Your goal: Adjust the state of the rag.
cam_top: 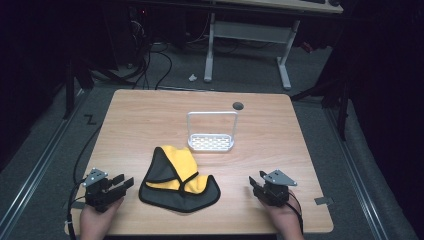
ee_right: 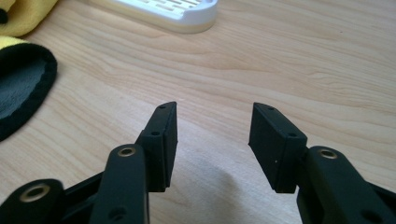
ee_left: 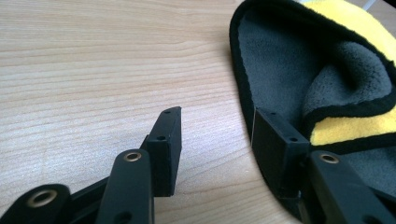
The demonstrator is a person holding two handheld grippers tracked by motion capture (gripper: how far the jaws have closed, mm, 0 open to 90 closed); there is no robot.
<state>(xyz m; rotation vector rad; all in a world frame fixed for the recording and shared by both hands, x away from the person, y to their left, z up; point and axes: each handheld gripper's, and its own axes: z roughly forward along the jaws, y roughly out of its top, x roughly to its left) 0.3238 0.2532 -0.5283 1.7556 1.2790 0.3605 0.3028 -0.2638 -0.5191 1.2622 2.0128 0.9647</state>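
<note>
Wood-grain surface (cam_top: 150, 115), light tan, takes up the middle of the high view, with dark floor around it. A small round dark hole (cam_top: 238, 105) sits near its far edge, upper centre of the frame.

Cloth (cam_top: 177, 180), yellow fleece on one face and dark grey on the other with black edging, lies crumpled and folded over itself at lower centre of the high view, flat on the surface. In the left gripper view its grey inner face and black hem take up the right half of the frame, with yellow at upper right and at mid right.

White rack (cam_top: 211, 142), a slotted tray with a tall wire loop handle standing upright, sits just beyond the cloth, centre of the high view, apart from it. Its tray end shows at the top of the right gripper view.

Left tool (cam_top: 122, 184), lower left of the high view, held in a hand (cam_top: 97, 222), points toward the cloth. Jaws stand apart with nothing between them; in the left gripper view the right-hand jaw overlaps the cloth's black hem; contact cannot be told.

Right tool (cam_top: 254, 185), lower right of the high view, held in the other hand (cam_top: 285, 220). Jaws apart over bare wood, well clear of the cloth.
</note>
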